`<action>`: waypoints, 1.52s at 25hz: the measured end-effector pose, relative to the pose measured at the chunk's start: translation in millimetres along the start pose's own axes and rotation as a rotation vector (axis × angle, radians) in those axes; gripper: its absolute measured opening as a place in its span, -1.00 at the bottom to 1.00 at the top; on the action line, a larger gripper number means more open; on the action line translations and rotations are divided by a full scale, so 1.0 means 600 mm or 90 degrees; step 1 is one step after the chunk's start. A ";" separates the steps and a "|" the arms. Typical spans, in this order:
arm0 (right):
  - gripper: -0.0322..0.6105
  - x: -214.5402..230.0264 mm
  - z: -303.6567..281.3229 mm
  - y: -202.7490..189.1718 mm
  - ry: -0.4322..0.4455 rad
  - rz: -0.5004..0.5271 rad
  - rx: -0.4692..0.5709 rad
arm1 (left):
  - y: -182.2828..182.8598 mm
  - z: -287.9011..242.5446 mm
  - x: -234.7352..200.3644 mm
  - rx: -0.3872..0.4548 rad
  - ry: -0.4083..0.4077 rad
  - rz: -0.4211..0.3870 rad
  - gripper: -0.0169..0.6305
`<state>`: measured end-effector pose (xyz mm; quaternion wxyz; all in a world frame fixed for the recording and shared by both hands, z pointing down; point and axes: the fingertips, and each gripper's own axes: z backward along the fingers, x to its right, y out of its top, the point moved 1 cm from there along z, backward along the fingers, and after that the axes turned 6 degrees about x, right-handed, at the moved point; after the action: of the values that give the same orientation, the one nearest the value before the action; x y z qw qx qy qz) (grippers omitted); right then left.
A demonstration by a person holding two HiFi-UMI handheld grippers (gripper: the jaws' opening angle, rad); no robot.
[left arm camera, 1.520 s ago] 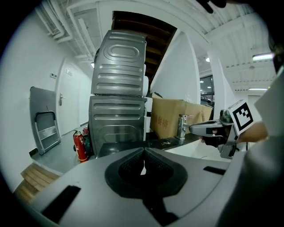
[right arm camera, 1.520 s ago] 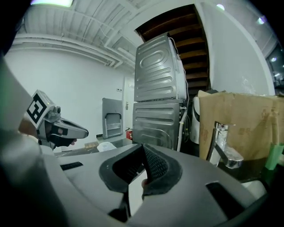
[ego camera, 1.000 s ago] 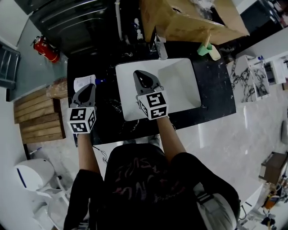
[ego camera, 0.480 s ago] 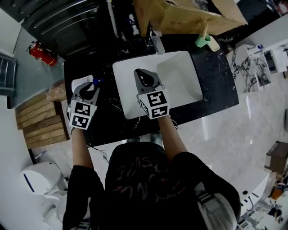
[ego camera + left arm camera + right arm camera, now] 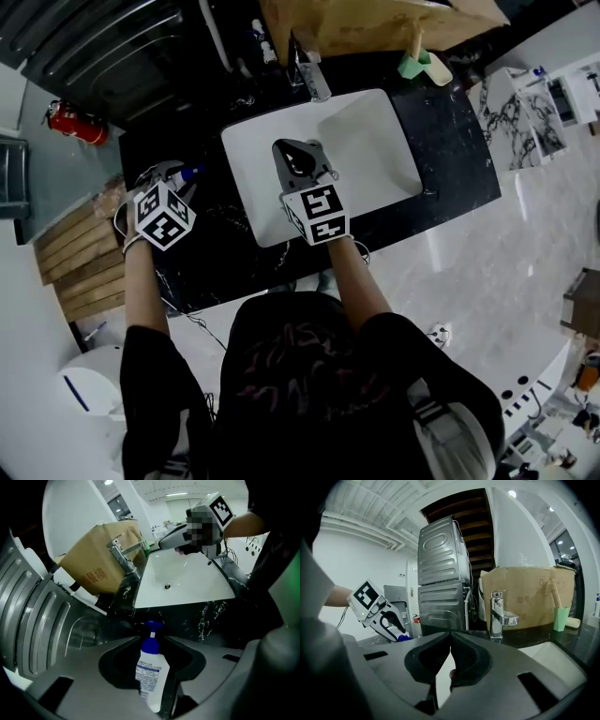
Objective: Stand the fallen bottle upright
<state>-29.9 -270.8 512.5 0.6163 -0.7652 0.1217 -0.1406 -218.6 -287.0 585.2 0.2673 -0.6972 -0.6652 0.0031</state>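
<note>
White plastic with a blue pump top, the bottle [image 5: 150, 674] lies on the black marble counter [image 5: 450, 141] near its left edge, beside the sink [image 5: 375, 150]. Its label carries blue print too small to read. The left gripper [image 5: 172, 175] hangs over it, its jaws just opened wide on either side, pads not pressing. The right gripper [image 5: 450, 637] hovers above the sink, jaws closed together, holding nothing. Farther back stand the tap [image 5: 499, 613] and a cardboard box [image 5: 529, 597] with red characters I cannot read.
</note>
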 end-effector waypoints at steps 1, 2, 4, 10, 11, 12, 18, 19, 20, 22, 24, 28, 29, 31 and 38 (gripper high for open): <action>-0.85 0.002 -0.001 0.000 -0.001 0.000 0.000 | -0.003 -0.004 0.000 -0.013 -0.016 -0.010 -0.45; -0.85 0.004 -0.002 0.001 -0.002 0.000 -0.001 | -0.006 -0.008 0.001 -0.026 -0.031 -0.020 -0.45; -0.85 0.009 -0.002 0.000 -0.007 -0.002 -0.003 | -0.009 -0.018 0.000 -0.048 -0.047 -0.043 -0.45; -0.85 0.018 -0.004 0.000 -0.014 0.001 -0.008 | -0.014 -0.036 -0.001 -0.085 -0.105 -0.076 -0.46; -0.85 0.019 -0.003 0.000 -0.015 0.002 -0.009 | -0.014 -0.038 0.002 -0.090 -0.118 -0.076 -0.47; -0.85 0.019 -0.003 -0.001 -0.015 0.002 -0.010 | -0.015 -0.041 0.004 -0.094 -0.127 -0.076 -0.47; -0.85 0.020 -0.001 -0.004 -0.016 0.007 -0.017 | -0.016 -0.052 0.003 -0.098 -0.134 -0.083 -0.48; -0.85 0.019 0.000 -0.004 -0.016 0.008 -0.017 | -0.015 -0.051 0.004 -0.099 -0.136 -0.085 -0.49; -0.85 0.017 0.000 -0.004 -0.015 0.009 -0.017 | -0.015 -0.051 0.004 -0.099 -0.137 -0.085 -0.49; -0.85 0.014 0.001 -0.004 -0.014 0.010 -0.016 | -0.017 -0.050 0.004 -0.093 -0.139 -0.078 -0.50; -0.85 0.014 0.001 -0.004 -0.014 0.009 -0.016 | -0.015 -0.049 0.005 -0.083 -0.142 -0.075 -0.50; -0.85 0.010 0.003 -0.006 -0.009 0.011 -0.018 | -0.014 -0.043 0.009 -0.075 -0.137 -0.083 -0.51; -0.85 0.011 0.004 -0.005 -0.009 0.010 -0.017 | -0.013 -0.042 0.009 -0.072 -0.134 -0.084 -0.52; -0.85 0.013 0.006 -0.004 -0.011 0.007 -0.016 | -0.011 -0.036 0.007 -0.061 -0.126 -0.079 -0.52; -0.85 0.007 0.009 0.002 -0.002 0.011 -0.011 | 0.008 -0.006 -0.013 -0.003 -0.083 -0.030 -0.53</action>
<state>-24.1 -267.3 510.6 0.6108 -0.7699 0.1283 -0.1329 -213.8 -295.6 584.0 0.2216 -0.6800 -0.6977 0.0408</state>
